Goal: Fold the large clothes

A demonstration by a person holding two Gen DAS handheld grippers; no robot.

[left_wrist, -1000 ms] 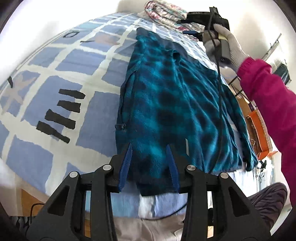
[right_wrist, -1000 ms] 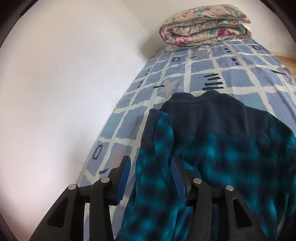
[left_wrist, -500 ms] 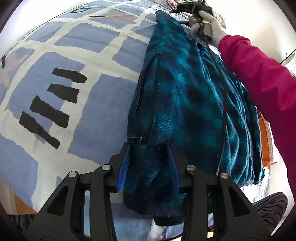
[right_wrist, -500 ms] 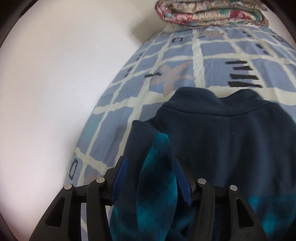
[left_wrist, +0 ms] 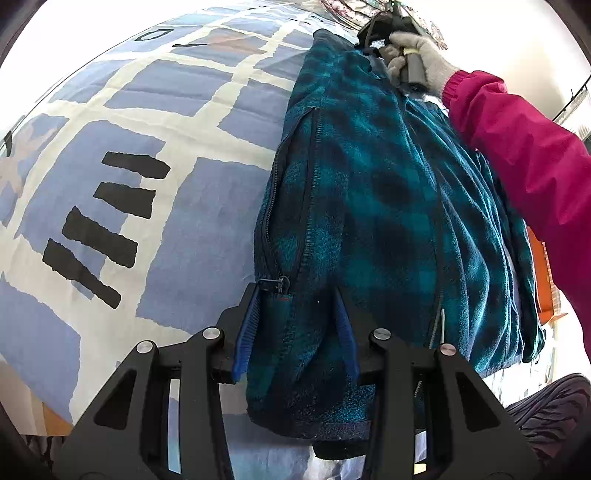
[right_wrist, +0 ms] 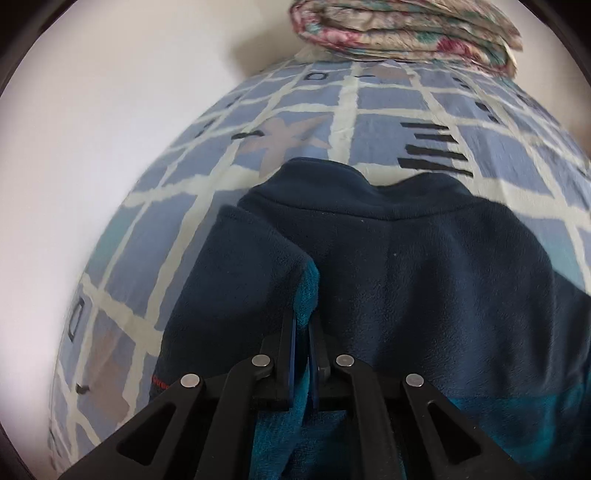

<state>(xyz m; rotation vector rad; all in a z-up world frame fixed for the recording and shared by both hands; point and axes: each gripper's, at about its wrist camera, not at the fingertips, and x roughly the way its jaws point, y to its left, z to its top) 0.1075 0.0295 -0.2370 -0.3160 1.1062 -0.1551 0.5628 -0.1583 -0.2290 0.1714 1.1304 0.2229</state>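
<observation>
The right claw (right_wrist: 303,332) is closing on the fleece jacket's (left_wrist: 369,206) far shoulder fold; the left claw (left_wrist: 295,325) straddles its near hem, spread, on the bed (left_wrist: 207,206).

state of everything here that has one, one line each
fleece jacket: lying on the bed, folded lengthwise, side pocket zip shut
left gripper: jaws part open, jacket hem corner between them
right gripper: jaws closing on a fold of teal fleece near the collar
floral quilt: folded, at the bed's far end
bedspread: spread flat under the jacket
</observation>
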